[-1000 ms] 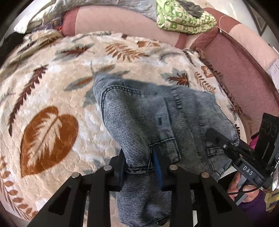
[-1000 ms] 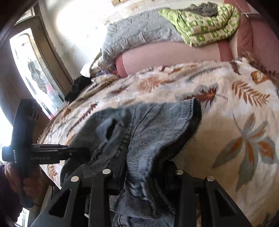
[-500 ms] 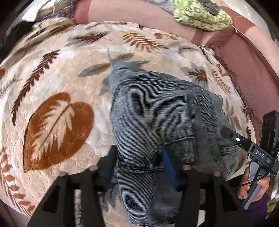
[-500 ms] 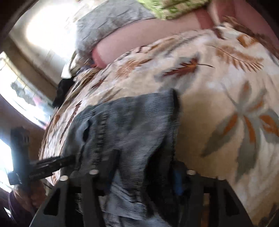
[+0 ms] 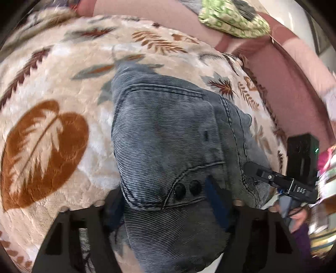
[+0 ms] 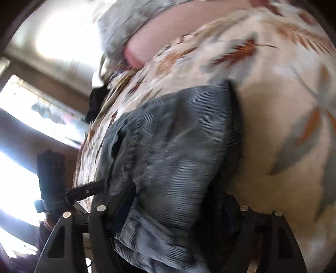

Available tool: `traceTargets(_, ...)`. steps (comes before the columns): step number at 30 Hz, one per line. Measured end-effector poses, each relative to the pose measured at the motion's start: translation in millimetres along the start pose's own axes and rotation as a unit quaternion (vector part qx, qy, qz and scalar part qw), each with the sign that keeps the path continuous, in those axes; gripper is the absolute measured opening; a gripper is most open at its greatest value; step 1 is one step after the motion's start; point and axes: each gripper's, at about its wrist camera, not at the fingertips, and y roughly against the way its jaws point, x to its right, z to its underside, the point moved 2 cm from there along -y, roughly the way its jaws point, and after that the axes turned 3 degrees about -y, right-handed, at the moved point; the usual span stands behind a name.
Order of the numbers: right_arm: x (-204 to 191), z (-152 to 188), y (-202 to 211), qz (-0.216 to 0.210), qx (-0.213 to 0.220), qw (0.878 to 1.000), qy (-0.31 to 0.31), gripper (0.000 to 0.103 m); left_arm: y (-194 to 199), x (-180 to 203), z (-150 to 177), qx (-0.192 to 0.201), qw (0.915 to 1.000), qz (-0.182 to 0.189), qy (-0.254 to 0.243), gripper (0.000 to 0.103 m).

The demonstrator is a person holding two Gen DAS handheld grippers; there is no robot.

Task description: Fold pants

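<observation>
Folded grey pants (image 5: 168, 134) lying on leaf-patterned blanket (image 5: 46, 126) (near edge hanging over). Left gripper (image 5: 168, 201) and right gripper (image 6: 168, 210) both released, jaws just opened, cloth loose between.

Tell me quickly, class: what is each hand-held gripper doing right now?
Left hand-held gripper: open, just opened; jeans lie between its jaws, unpinched.
Right hand-held gripper: open, just opened; jeans between its jaws.

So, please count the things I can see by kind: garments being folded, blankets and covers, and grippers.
Pants: 1
Blankets and covers: 2, the leaf-print blanket and the green quilt
Grippers: 2, the left gripper and the right gripper
Total: 5
</observation>
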Motion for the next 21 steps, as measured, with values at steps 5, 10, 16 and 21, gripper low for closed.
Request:
traceTargets(5,-25.8,3.3,2.8,0.022,0.032,0.998,0.047,0.036,11.5,14.2,-4.7,0.023,0.9989,-0.028,-0.030,0.035)
traceTargets(10,-67.6,8.6,11.0,0.072,0.082,0.983,0.146,0.034,31.4,20.3,-18.8,0.049,0.9955,-0.062,-0.052,0.027)
traceTargets(16,-98.0,-18.4,15.4,0.075,0.127,0.971,0.187,0.033,57.5,13.4,-58.5,0.087,0.9901,-0.089,-0.065,0.028)
traceTargets(21,-92.9,-70.4,-9.6,0.070,0.132,0.973,0.175,0.034,43.9,-0.8,-102.2,0.101,0.9836,-0.134,-0.065,0.028)
